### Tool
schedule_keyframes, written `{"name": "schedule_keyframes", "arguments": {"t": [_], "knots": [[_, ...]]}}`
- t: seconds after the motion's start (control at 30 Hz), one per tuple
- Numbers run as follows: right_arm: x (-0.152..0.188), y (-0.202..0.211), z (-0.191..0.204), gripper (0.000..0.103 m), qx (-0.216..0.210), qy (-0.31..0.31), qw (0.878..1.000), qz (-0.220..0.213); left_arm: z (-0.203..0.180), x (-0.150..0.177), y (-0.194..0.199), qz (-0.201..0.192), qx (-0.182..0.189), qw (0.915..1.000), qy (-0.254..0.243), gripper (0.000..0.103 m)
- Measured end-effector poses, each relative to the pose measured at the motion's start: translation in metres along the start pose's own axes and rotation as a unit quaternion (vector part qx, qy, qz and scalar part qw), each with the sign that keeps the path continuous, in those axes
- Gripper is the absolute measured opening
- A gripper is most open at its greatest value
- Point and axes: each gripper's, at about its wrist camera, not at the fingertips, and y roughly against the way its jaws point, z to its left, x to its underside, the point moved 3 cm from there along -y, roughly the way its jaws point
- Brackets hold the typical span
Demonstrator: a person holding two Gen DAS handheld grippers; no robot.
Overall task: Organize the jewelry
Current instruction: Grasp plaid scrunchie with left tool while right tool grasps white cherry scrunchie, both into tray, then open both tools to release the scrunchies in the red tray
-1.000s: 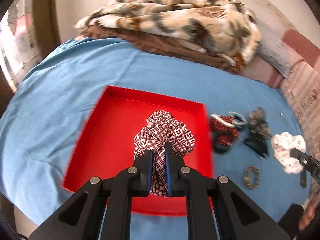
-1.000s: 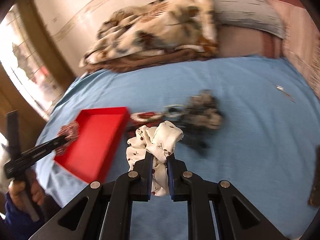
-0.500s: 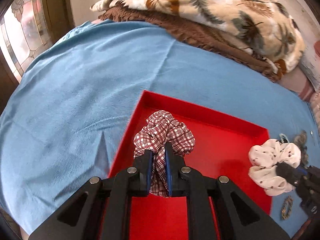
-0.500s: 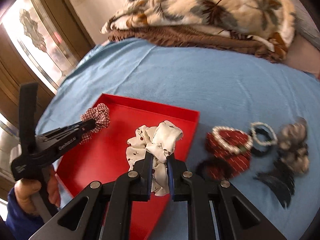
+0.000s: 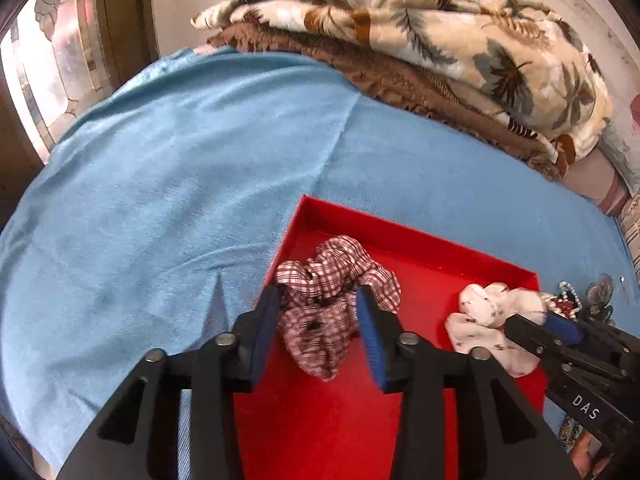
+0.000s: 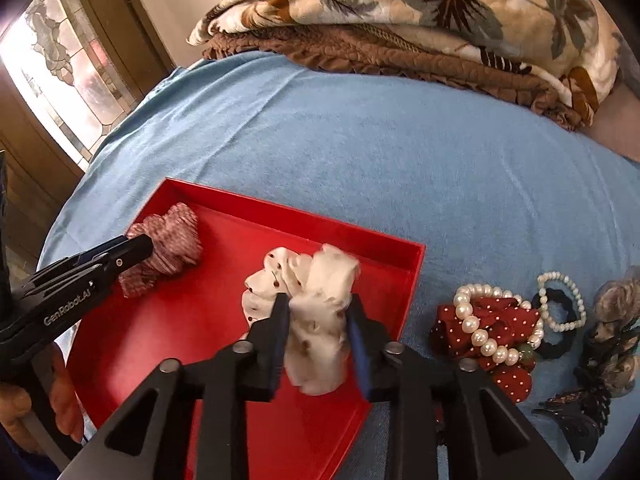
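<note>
Red cardboard, shallow-walled — that is the tray (image 6: 412, 276) both scrunchies have just gone into, and it sits on a blue bedsheet (image 6: 400, 152). Both tools are at the release step. The left gripper (image 5: 318, 316) has just been opening its jaws; they now stand apart on either side of the plaid scrunchie (image 5: 332, 300), which lies slumped on the tray floor near the left wall, the pads no longer squeezing it as far as I can tell. The right gripper (image 6: 318, 330) has likewise been opening, its jaws spread around the white spotted scrunchie (image 6: 308, 300), which rests nearer the tray's right wall.

Next, I would judge, each hand needs to lift back clear without snagging the soft cloth on a pad, then reach for what is still outside: a red dotted scrunchie (image 6: 492, 336) with a pearl bracelet (image 6: 480, 332) draped over it, a smaller bead bracelet (image 6: 560, 300) over a black hair tie, and a dark claw clip (image 6: 580, 408), all clustered on the sheet just beside the tray. The beads look slippery and will want a careful pinch.

Beyond, a folded leaf-print blanket (image 6: 440, 4) lies at the head of the bed, and a stained-glass window (image 6: 60, 64) glows at the left.
</note>
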Motion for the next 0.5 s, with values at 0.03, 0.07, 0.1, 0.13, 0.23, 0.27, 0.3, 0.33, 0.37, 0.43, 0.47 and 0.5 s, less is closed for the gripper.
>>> {"name": "schedule_keyframes", "arguments": {"t": [0.03,0.07,0.1,0.13,0.23,0.27,0.3,0.33,0.37,0.43,0.47,0.5], "knots": [[-0.001,0.002,0.002,0.04,0.0,0.001,1.0,-0.003,0.0,0.0,0.009,-0.009,-0.003,1.0,-0.002,0.047],[-0.001,0.007,0.002,0.041,0.0,0.001,1.0,-0.008,-0.002,0.001,0.017,-0.017,-0.007,0.9998,-0.005,0.049],[0.0,0.013,0.003,0.041,0.0,0.001,1.0,-0.012,-0.002,0.002,0.024,-0.023,-0.011,0.9996,-0.007,0.053],[0.0,0.017,0.003,0.042,-0.001,-0.001,1.0,-0.015,-0.004,0.003,0.033,-0.031,-0.017,0.9993,-0.012,0.056],[0.005,0.038,0.0,0.045,-0.004,-0.006,1.0,-0.027,-0.007,0.008,0.056,-0.051,-0.037,0.9977,-0.026,0.059],[0.008,0.043,0.0,0.048,-0.003,-0.006,1.0,-0.03,-0.009,0.009,0.063,-0.056,-0.042,0.997,-0.032,0.06],[0.012,0.051,-0.002,0.049,-0.002,-0.007,0.999,-0.034,-0.012,0.012,0.071,-0.061,-0.047,0.9963,-0.039,0.061],[0.015,0.056,-0.003,0.05,-0.002,-0.008,0.999,-0.037,-0.014,0.013,0.076,-0.063,-0.05,0.9958,-0.043,0.063],[0.019,0.063,-0.006,0.051,-0.001,-0.009,0.999,-0.039,-0.016,0.015,0.082,-0.066,-0.052,0.9953,-0.048,0.063],[0.028,0.075,-0.01,0.052,0.002,-0.011,0.999,-0.043,-0.022,0.02,0.092,-0.07,-0.053,0.9946,-0.055,0.063],[0.033,0.081,-0.014,0.052,0.004,-0.013,0.999,-0.045,-0.025,0.022,0.096,-0.071,-0.053,0.9944,-0.058,0.063],[0.037,0.085,-0.017,0.054,0.006,-0.015,0.999,-0.047,-0.029,0.024,0.101,-0.072,-0.053,0.994,-0.063,0.063]]}}
